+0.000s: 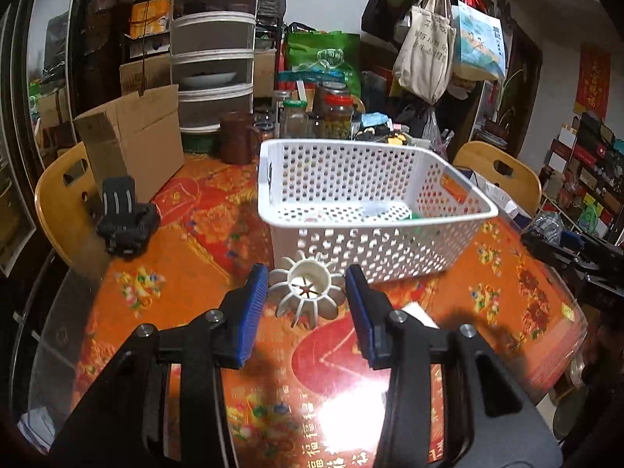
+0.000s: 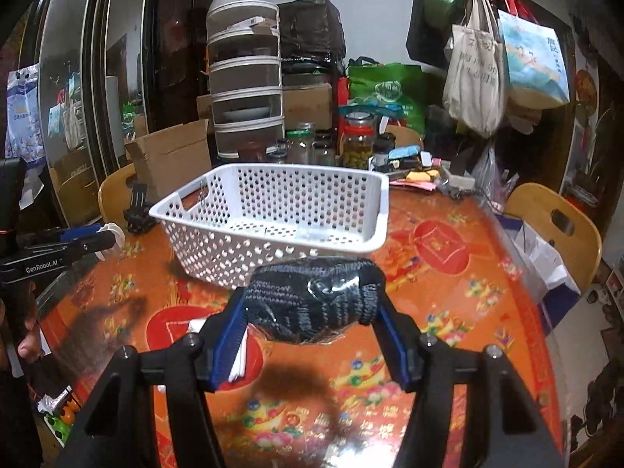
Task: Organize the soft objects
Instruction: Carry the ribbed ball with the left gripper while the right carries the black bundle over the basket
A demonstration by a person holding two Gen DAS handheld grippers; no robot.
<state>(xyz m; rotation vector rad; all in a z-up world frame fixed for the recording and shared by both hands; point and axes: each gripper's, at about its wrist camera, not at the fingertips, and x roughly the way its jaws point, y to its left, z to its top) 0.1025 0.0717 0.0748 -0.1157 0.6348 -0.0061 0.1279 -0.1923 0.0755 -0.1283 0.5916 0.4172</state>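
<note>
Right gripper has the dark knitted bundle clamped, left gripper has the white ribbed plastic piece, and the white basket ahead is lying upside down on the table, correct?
Not quite: the white basket stands upright, its open top facing up, as the right wrist view shows. The rest holds: the right gripper clamps the dark knitted bundle, and the left gripper holds the white ribbed plastic piece.

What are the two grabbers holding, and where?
Left gripper pinches a white ribbed ring by its sides. Right gripper squeezes a dark knitted bundle at its ends.

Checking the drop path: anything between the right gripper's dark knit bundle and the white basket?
Nothing. In the right wrist view the dark knit bundle, clamped in the right gripper, hangs just short of the white basket; only bare patterned tablecloth shows below that gap.
</note>
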